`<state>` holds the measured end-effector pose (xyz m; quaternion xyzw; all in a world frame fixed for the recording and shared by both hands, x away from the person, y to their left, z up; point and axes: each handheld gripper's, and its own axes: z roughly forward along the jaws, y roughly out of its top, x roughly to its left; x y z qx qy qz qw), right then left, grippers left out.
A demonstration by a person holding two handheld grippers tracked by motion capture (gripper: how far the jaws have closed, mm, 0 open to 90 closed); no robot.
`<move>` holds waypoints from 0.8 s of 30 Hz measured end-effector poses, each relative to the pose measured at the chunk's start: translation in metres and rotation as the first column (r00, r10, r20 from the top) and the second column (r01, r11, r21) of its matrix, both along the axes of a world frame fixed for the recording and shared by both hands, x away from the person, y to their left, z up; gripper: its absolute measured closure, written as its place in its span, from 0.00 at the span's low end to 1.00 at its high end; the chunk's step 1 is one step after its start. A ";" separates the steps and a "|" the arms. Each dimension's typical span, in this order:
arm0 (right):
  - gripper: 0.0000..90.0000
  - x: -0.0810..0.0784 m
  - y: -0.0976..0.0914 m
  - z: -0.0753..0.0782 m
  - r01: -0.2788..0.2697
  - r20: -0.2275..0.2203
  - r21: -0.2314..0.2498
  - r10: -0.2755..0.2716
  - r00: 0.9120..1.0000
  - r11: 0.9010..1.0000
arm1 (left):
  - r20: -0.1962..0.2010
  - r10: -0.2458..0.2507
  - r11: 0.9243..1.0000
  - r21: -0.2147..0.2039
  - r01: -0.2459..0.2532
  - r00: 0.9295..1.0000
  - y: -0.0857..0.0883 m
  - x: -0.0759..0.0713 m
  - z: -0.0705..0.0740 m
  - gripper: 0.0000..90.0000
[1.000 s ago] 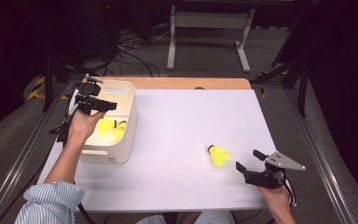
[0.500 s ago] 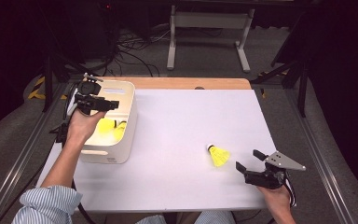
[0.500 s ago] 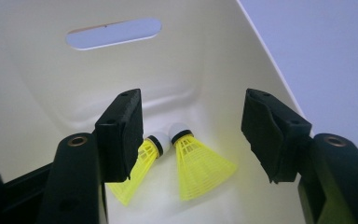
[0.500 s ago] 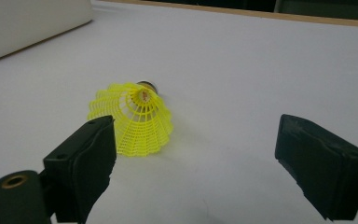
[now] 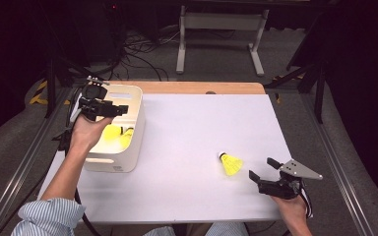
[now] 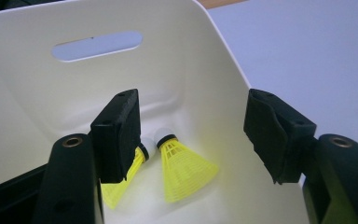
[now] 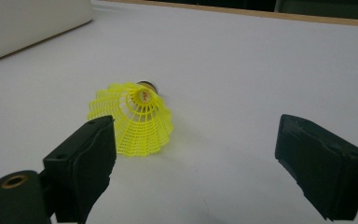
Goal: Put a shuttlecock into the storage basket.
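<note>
Left claw is hanging over the bin, jaws spread wide and just been opening further, nothing between them. Two yellow shuttlecocks are lying on the bin floor below it, one in plain sight, the other half hidden behind the left jaw.

Right claw is sitting low on the bench, released, jaws wide apart and empty. The last shuttlecock is lying on its side just ahead of it, cork pointing away, open skirt facing the jaws and sitting nearer the left jaw than the right.

Risks as I am reading them:
- Off-centre approach: the nearer jaw is likely touching the skirt first and nudging the shuttlecock, which is light and round enough to roll off across the bench.
- Squeezing on the skirt: the mesh is soft, so a hard pinch is likely crushing it; a weak one is letting it slip during the carry.
- Crowding at the bin: left claw is occupying the opening, so the two claws could clash unless it is clearing out.
</note>
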<state>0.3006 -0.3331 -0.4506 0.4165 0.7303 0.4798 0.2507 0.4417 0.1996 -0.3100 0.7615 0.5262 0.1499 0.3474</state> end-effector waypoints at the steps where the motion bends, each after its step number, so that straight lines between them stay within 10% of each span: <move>1: 0.14 0.000 0.000 0.000 0.000 0.000 0.000 0.000 1.000 1.000 | 0.001 -0.003 1.000 0.001 0.003 1.000 -0.001 -0.001 0.000 0.40; 24: 0.14 0.000 0.000 0.000 0.001 0.001 0.002 -0.001 1.000 1.000 | 0.024 -0.082 0.997 -0.011 0.083 0.996 -0.019 -0.007 0.005 0.41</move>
